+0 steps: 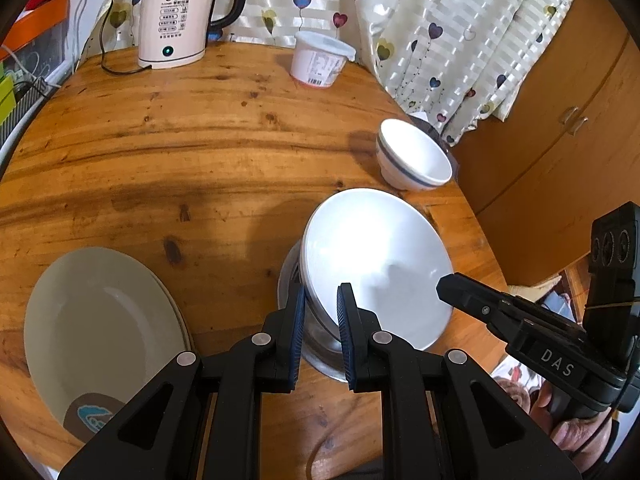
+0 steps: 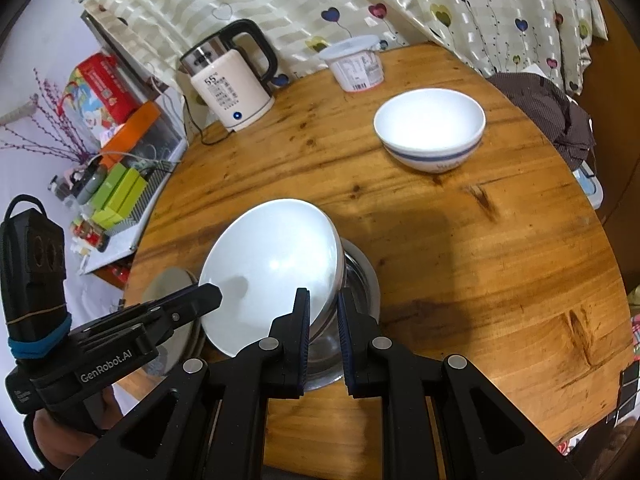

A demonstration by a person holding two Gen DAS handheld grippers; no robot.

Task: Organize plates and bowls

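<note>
A wide white bowl [image 1: 376,264] [image 2: 272,272] hangs tilted over a steel bowl [image 1: 320,354] [image 2: 360,276] that sits on the round wooden table [image 1: 200,168]. My left gripper [image 1: 322,308] is shut on its near-left rim, and its tip [image 2: 212,292] shows in the right wrist view. My right gripper [image 2: 323,308] is shut on the opposite rim and reaches in from the right [image 1: 446,286]. A stack of beige plates [image 1: 100,320] lies to the left, partly hidden [image 2: 172,284]. Farther back stands a white bowl with a blue stripe [image 1: 412,160] [image 2: 430,128].
A kettle [image 1: 176,16] [image 2: 232,80] with its cord and a lidded plastic tub [image 1: 320,60] [image 2: 356,64] stand at the table's far edge by the curtain. A dark cloth [image 2: 556,112] lies off the table's right side. Boxes crowd a shelf [image 2: 116,184] on the left.
</note>
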